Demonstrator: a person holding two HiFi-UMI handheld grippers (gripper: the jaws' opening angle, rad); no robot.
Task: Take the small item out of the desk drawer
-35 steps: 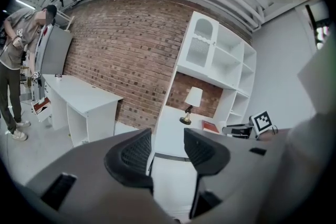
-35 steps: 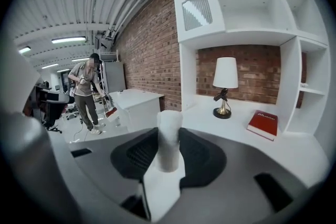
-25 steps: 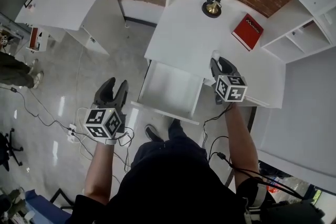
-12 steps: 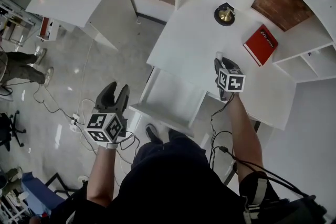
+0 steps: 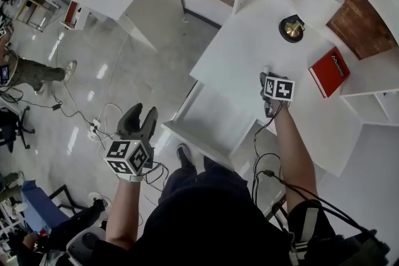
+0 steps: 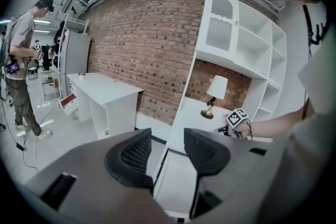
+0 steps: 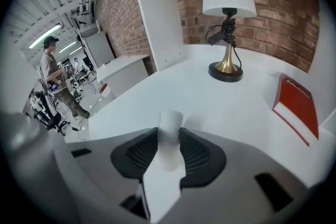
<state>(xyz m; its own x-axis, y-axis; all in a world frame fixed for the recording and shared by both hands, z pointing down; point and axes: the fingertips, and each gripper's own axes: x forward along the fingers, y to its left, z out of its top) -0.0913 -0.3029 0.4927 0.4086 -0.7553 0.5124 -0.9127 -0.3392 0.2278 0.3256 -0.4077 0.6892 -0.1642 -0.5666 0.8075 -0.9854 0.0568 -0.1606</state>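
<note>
the small white plastic cylinder (image 7: 170,120) is already out of the drawer. the right tongs (image 7: 169,143) are clamped on it, both ribbed pads pressing its sides. it stands upright between them over the white desk top (image 5: 246,50); whether it touches the top i cannot tell. behind the right tongs and to their left, the shallow white desk drawer (image 5: 215,116) stands pulled out, and its bottom looks bare. so the taking-out seems done. what is left, as i judge it, is setting the cylinder down and perhaps pushing the drawer shut.

the left tongs (image 5: 141,116) hang over the grey floor (image 5: 137,65), well to the left of the drawer, jaws apart with nothing between them.

just ahead of the right tongs the desk top is bare. farther on stands a table lamp with a brass base and white shade (image 7: 227,18), and off to the right lies a red book (image 7: 296,105), both well apart from the cylinder. nothing seems to block a put-down. far to the left of the left tongs, a person in a grey shirt (image 6: 21,55) stands near a second white desk (image 6: 102,94), and a white power strip (image 5: 95,129) lies on the floor.
</note>
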